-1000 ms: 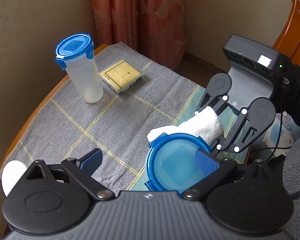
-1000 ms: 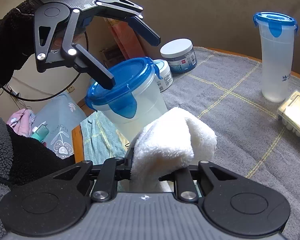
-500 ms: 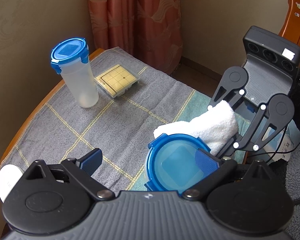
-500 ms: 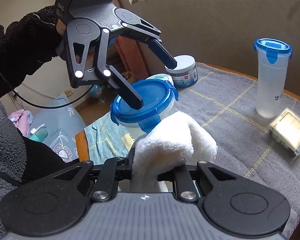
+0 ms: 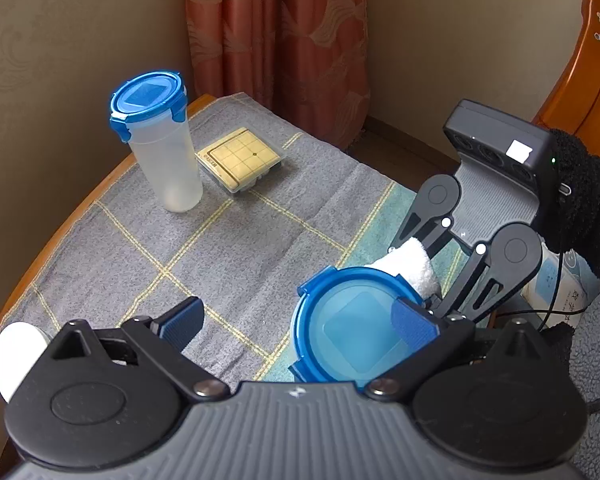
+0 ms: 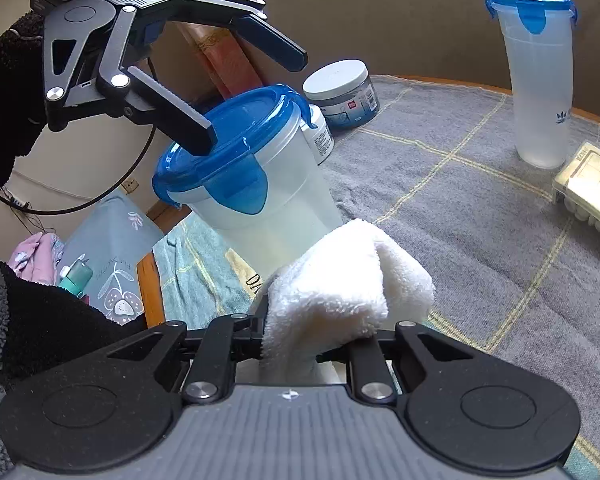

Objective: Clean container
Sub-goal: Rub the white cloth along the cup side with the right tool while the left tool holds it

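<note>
A clear container with a blue clip lid [image 5: 356,332] [image 6: 260,200] stands on the grey checked tablecloth near the table's edge. My left gripper [image 5: 296,318] [image 6: 240,96] is open wide above it. One of its fingers [image 6: 180,120] rests on top of the lid, while the other hangs in the air. My right gripper [image 6: 320,344] [image 5: 432,276] is shut on a folded white cloth [image 6: 340,280] [image 5: 408,264]. The cloth presses against the container's side wall below the lid. The right fingertips are hidden by the cloth.
A second tall blue-lidded container [image 5: 160,152] [image 6: 536,80] and a flat box with a yellow grid top [image 5: 242,160] [image 6: 592,184] stand at the far side. A white-lidded jar [image 6: 340,88] sits behind the container. The table edge [image 6: 148,288] is near, and a wooden chair [image 5: 588,60] stands beyond.
The right gripper drew back with the cloth, then came in lower against the container's side, so the lid now hides more of the cloth. The left gripper stayed on the lid.
</note>
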The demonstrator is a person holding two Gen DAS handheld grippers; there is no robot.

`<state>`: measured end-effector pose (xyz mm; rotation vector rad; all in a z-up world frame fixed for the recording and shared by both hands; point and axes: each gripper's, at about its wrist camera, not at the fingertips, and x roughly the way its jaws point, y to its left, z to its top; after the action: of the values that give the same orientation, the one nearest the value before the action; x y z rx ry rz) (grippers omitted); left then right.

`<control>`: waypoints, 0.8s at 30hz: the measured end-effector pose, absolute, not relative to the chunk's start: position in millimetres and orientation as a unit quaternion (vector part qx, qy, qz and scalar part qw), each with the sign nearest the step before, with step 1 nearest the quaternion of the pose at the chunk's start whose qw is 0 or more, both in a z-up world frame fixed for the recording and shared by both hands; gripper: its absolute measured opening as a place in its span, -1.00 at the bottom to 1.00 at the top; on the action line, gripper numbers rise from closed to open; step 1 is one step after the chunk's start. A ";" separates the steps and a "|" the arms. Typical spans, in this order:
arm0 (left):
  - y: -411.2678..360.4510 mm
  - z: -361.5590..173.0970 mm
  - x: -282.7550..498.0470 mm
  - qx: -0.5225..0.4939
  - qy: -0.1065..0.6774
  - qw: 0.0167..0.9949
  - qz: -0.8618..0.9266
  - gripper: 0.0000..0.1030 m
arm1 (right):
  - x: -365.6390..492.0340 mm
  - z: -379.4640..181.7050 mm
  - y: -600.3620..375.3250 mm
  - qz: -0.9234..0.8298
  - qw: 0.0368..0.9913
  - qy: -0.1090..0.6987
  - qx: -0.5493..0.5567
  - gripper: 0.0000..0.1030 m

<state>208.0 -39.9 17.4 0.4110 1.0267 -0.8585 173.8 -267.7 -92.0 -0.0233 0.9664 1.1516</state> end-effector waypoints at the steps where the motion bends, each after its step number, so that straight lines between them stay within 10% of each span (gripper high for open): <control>1: -40.3 17.3 208.1 0.188 0.473 0.765 -0.394 0.98 | 171.7 -90.7 -268.0 0.521 0.733 0.436 -0.013 -0.57; 24: -45.5 13.8 211.6 0.171 0.473 0.769 -0.395 0.98 | 160.1 -83.6 -282.2 0.506 0.757 0.412 0.044 -0.56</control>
<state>211.6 -45.5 13.8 0.3707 1.0251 -0.8559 160.1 -282.2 -83.6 0.0958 0.8988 1.1020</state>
